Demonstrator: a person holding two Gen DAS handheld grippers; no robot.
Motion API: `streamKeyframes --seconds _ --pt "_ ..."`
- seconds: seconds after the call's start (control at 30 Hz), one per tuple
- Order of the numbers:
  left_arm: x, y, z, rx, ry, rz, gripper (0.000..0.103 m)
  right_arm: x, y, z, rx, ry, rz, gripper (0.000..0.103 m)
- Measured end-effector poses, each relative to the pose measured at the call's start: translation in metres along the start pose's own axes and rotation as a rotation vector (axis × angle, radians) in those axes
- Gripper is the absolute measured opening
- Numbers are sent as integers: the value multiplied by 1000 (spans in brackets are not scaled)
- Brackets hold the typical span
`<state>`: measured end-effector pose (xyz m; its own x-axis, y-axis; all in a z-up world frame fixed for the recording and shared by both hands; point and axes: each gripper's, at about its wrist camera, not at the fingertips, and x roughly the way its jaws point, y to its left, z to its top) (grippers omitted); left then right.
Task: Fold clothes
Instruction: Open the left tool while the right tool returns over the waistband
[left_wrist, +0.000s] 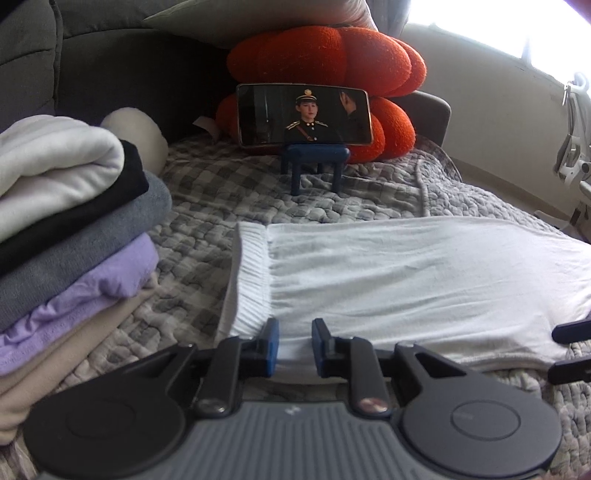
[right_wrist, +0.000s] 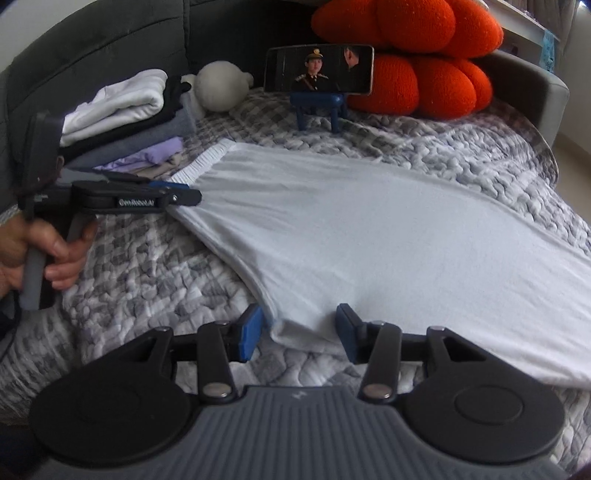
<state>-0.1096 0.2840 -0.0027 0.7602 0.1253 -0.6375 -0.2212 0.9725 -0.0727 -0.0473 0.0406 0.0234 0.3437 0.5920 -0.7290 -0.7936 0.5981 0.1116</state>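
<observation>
1. Our right claw (right_wrist: 300, 330) sits released, pads either side of the white garment's (right_wrist: 369, 229) near edge.
2. Our left claw (left_wrist: 294, 347) is parted at the ribbed waistband (left_wrist: 251, 280).
3. Garment lies flat on the quilted bed (right_wrist: 147, 280).
4. Folded stack (left_wrist: 66, 236) sits left.
5. Farther back: phone (left_wrist: 303, 115) on blue stand (left_wrist: 314, 162), against orange cushion (left_wrist: 332, 59).

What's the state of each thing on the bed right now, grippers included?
white garment: spread flat on the quilt, not yet folded.
left gripper: open, at the garment's edge by the ribbed waistband.
right gripper: open, a garment corner between its fingers.
stack of clothes: folded, piled beside the garment.
phone: screen on, propped sideways on a blue stand.
</observation>
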Motion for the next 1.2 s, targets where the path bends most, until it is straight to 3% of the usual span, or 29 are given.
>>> streamKeyframes --seconds 0.17,0.23,0.3,0.43,0.6,0.77,0.97,1.2 --pt "-1 1 1 -14 9 2 21 -6 3 1 -6 17 0 47" --pt "-5 0 4 -16 9 3 21 -16 -2 1 30 -25 17 39" --pt "-13 -3 9 -21 -12 -6 21 -27 -9 2 82 -90 23 39" --pt "-9 -23 8 -3 4 -31 21 -29 -25 7 171 -136 -24 26" --pt "-3 -48 5 21 26 -61 21 -7 -34 -2 185 -48 -41 26" --pt "0 -68 4 42 39 -76 21 -13 -39 -9 203 -61 -29 23" --pt "-3 -78 4 59 38 -61 22 -23 -52 -8 256 -143 -81 26" --pt "-6 -87 3 74 36 -42 23 -23 -67 -20 294 -152 -124 26"
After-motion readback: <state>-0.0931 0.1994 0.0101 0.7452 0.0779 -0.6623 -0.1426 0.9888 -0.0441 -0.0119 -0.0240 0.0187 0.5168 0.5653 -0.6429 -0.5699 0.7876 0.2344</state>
